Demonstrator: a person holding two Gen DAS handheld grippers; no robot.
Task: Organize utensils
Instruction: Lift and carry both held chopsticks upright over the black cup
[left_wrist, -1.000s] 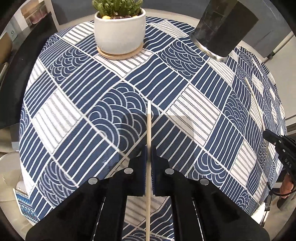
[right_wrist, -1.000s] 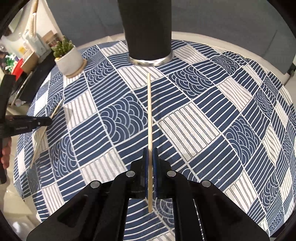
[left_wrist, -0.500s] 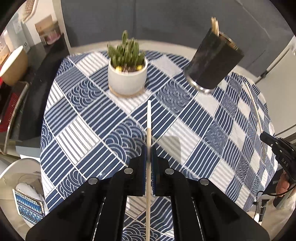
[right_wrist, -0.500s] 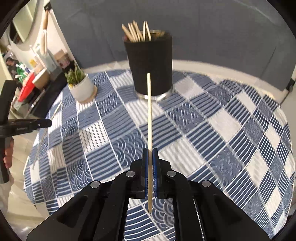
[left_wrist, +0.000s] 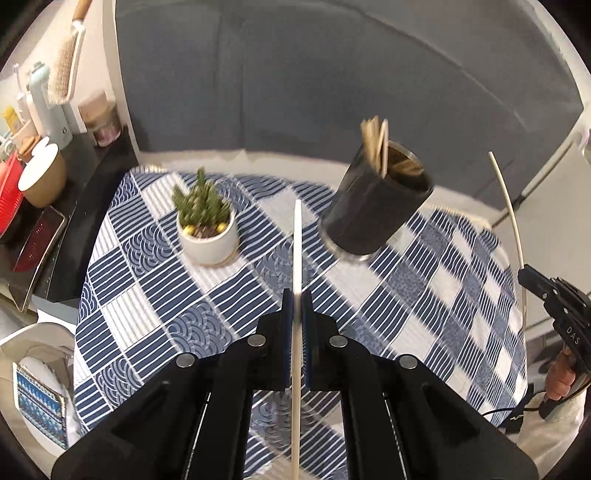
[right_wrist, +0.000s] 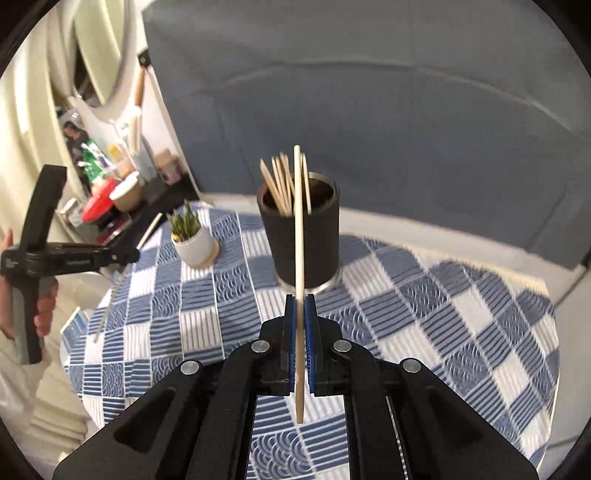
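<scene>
My left gripper (left_wrist: 296, 295) is shut on a pale wooden chopstick (left_wrist: 296, 251) that points ahead, held well above the table. A black cylindrical holder (left_wrist: 373, 218) with several chopsticks in it stands to its right. In the right wrist view my right gripper (right_wrist: 300, 301) is shut on another chopstick (right_wrist: 298, 221), whose tip rises in front of the same holder (right_wrist: 301, 240). The left gripper (right_wrist: 125, 254) shows at that view's left edge, and the right gripper (left_wrist: 526, 275) with its chopstick (left_wrist: 511, 214) at the left wrist view's right edge.
A small cactus in a white pot (left_wrist: 207, 232) stands left of the holder on the round table with a blue and white patterned cloth (left_wrist: 155, 295). A grey sofa (left_wrist: 332, 81) is behind. A cluttered dark shelf (left_wrist: 40, 192) lies to the left.
Both grippers have risen high above the table with their chopsticks and tilted up, so the holder's open top and the sofa now show.
</scene>
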